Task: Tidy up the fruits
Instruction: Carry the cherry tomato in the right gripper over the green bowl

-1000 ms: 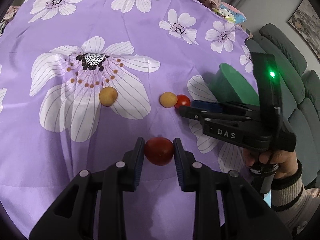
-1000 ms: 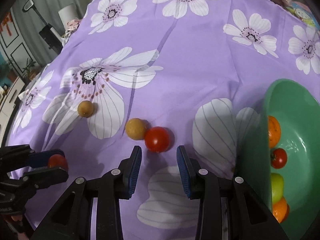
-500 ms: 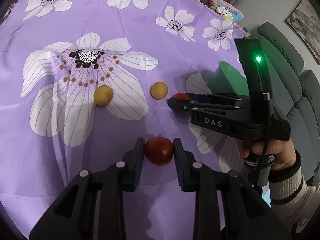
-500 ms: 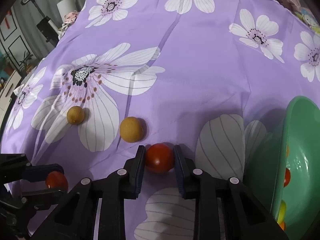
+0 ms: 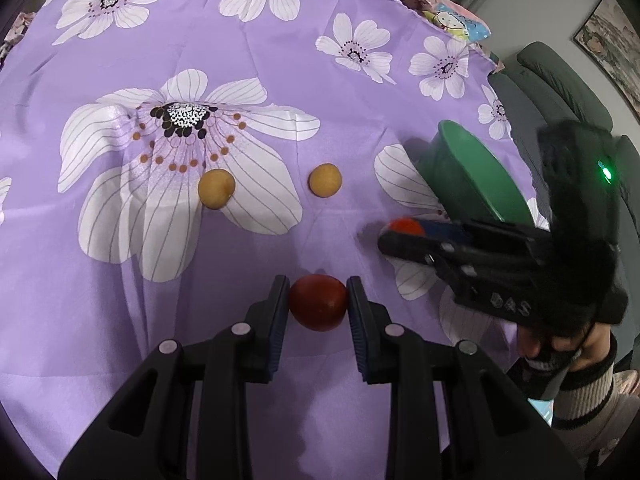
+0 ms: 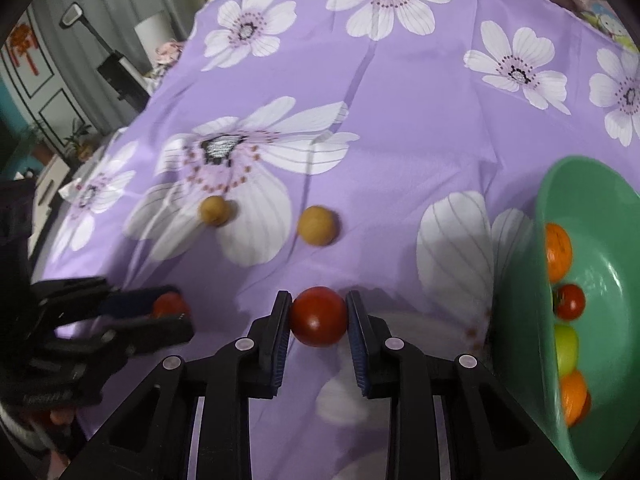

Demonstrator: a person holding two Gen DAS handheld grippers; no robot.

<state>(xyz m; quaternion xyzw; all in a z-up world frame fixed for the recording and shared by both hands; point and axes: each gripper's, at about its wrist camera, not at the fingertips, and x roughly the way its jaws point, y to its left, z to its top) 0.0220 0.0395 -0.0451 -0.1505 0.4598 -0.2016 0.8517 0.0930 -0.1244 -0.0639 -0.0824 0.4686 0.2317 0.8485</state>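
Red fruit sits in both grippers at once. The right gripper (image 6: pixel 318 316) has its fingers (image 6: pixel 280 320) closed on a bright red tomato (image 6: pixel 319 316), close above the purple flowered cloth (image 6: pixel 400 140) on the desk, with the green bowl (image 6: pixel 616 240) at about three o'clock in its view, already holding orange, red and yellow-green fruit. The left gripper (image 5: pixel 318 300) clamps a darker red tomato (image 5: pixel 318 302) the same way. Two tan round fruits (image 5: pixel 216 189) (image 5: pixel 325 180) lie on the cloth at eleven and twelve o'clock from the left gripper, well apart from each other.

Both loads probably head for one bowl, so the grippers could collide at its rim. Smooth round skins may also squirt out if the squeeze slackens, then roll off the sloping cloth.
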